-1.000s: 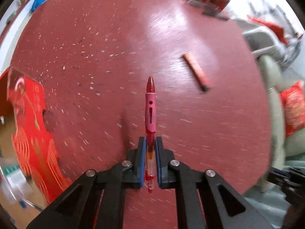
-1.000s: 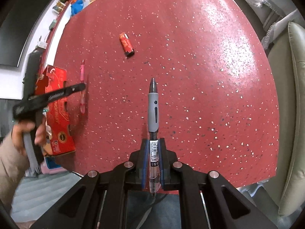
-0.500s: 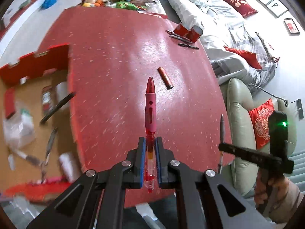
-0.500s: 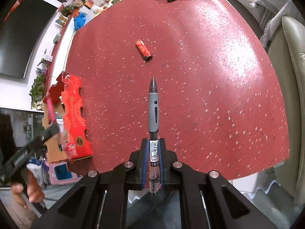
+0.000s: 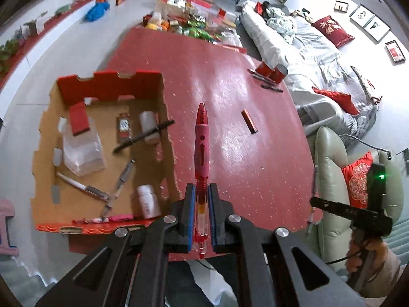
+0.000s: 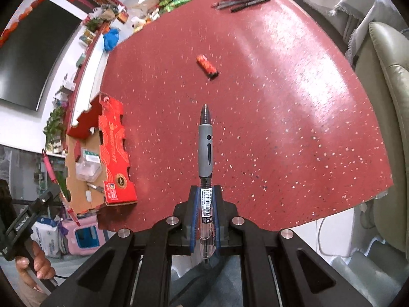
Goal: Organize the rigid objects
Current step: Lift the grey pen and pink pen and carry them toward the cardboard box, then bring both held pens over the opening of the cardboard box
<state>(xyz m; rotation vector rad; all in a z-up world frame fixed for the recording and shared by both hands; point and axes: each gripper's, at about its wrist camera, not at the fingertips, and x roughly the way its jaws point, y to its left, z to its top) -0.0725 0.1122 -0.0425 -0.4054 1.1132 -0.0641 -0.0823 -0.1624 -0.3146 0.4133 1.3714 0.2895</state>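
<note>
My left gripper (image 5: 199, 197) is shut on a red pen (image 5: 201, 153) that points forward, raised over the near edge of the red table (image 5: 225, 81), just right of the open cardboard box (image 5: 163, 117). In the box lie several pens, two small white bottles and a clear plastic container. My right gripper (image 6: 205, 199) is shut on a grey-gripped pen (image 6: 205, 151), held above the table's near side. The left gripper with its red pen (image 6: 48, 166) also shows at the left of the right wrist view, over the box (image 6: 112, 138). A small red lighter (image 5: 249, 121) (image 6: 207, 66) lies on the table.
Two red cups (image 5: 272, 70) and several dark pens (image 5: 268, 84) sit at the table's far right. Snack packets and clutter (image 5: 189, 23) crowd the far end. A pale green sofa (image 5: 334, 174) with a red cushion stands to the right. A pink bin (image 6: 81, 232) sits on the floor below the box.
Both grippers have risen and pulled back from the table with their pens. The left one swung left toward the box, which has come fully into its view.
</note>
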